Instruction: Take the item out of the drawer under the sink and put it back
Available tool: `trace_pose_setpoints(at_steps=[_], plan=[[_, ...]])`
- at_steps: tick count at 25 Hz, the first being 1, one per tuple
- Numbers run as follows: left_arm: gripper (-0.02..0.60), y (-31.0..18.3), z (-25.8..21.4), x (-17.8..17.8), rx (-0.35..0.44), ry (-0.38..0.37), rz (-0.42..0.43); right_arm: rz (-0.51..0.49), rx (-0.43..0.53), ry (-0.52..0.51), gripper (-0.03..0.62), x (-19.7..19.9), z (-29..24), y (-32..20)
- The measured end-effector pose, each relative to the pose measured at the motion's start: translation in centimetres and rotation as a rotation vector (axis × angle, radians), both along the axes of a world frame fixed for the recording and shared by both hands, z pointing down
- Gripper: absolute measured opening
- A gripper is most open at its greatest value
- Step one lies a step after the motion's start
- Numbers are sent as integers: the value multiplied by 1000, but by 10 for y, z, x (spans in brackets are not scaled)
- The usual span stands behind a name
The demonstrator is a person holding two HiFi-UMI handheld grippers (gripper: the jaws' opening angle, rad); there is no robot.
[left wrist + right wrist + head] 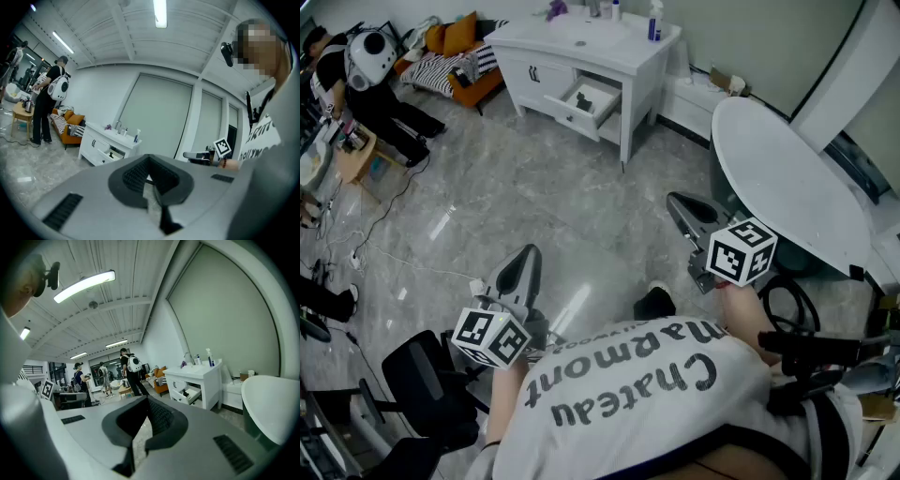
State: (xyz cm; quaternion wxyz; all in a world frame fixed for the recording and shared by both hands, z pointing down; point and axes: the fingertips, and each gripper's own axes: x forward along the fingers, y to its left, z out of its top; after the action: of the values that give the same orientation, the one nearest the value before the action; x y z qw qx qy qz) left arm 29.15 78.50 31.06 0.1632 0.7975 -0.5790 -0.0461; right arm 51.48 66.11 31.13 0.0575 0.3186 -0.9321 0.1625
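Observation:
A white sink cabinet [581, 47] stands across the room at the far wall. Its drawer [591, 99] is pulled open and a small dark item [584, 102] lies inside. Both grippers hang over the grey floor, far short of the cabinet. My left gripper [523, 262] is shut with nothing in it. My right gripper [680, 204] is also shut and empty. In the left gripper view the jaws [151, 180] meet, with the cabinet [105, 140] small behind them. The right gripper view has its jaws [146, 423] together and the open drawer [191, 393] beyond.
A white oval bathtub [787, 178] stands at the right, close to my right gripper. An orange sofa [459, 56] sits left of the cabinet. People stand at the far left [366, 84]. Cables [394, 253] run over the floor, and a black chair [422, 375] is at my lower left.

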Motion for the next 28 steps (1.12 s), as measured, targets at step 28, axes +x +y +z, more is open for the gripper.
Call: trace_pose_setpoints(at_steps=[28], plan=[[9, -16, 3, -51, 1, -5, -86, -23, -95, -19, 12, -57, 19, -48]])
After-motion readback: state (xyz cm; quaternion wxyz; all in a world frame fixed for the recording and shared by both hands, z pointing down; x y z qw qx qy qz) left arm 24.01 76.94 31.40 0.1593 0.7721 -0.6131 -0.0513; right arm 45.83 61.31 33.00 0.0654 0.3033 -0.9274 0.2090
